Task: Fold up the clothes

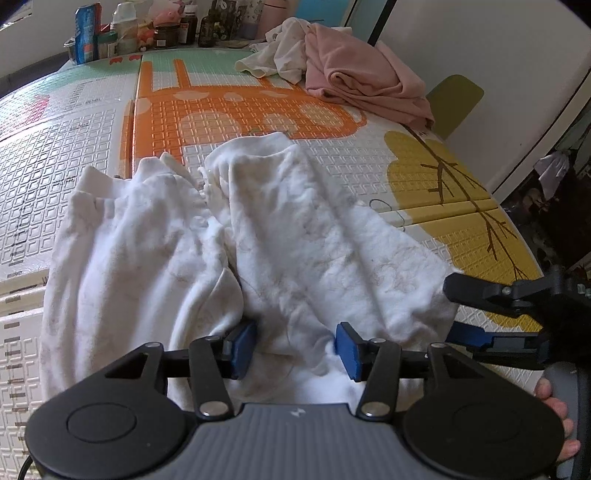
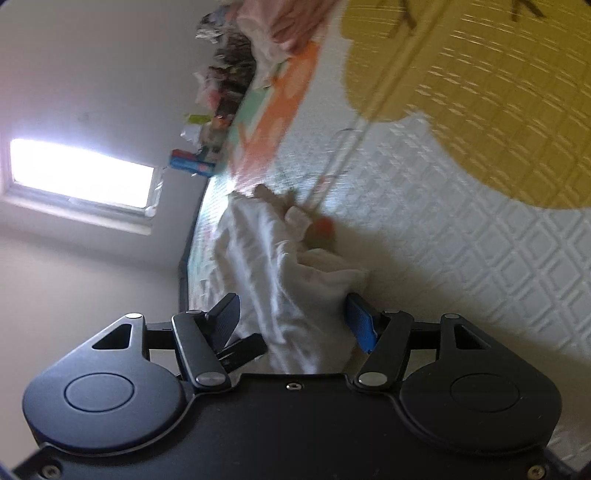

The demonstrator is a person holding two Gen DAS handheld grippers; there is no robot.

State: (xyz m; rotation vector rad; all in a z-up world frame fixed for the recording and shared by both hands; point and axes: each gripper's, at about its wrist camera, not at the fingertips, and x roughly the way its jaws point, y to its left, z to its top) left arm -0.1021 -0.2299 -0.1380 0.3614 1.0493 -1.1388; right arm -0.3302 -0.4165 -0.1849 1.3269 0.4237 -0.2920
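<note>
Left wrist view was filled by a white garment [image 1: 236, 240] spread over the near part of a patterned play mat [image 1: 92, 129], its two cuffed ends pointing toward the mat's far edge. The fabric looked fleecy, creased along its middle and faintly soiled with grey marks. The left gripper [image 1: 293, 349] was seen just above the garment's near hem, its blue pads [image 1: 243, 347] standing apart with cloth lying between them but not pinched. At the mat's near right edge the right gripper [image 1: 465, 314] was seen from the side, its fingers set apart about the garment's right corner, and a person's fingers [image 1: 554, 402] were wrapped round a grey handle. Toward the far right corner of the mat a pink garment [image 1: 362, 81] and a cream cloth [image 1: 280, 55] lay heaped together, and bottles and jars [image 1: 155, 29] were lined up beyond the far edge.

Right wrist view was rolled sideways and blurred. Only here were a bright window [image 2: 81, 173] and a pale wall shown. The white garment [image 2: 280, 266] was seen edge-on, running from the mat's middle down between the right gripper's [image 2: 295, 321] pads, which were held apart; whether either pad touched the cloth could not be told. The mat's yellow tree print [image 2: 480, 92] filled the upper right.
</note>
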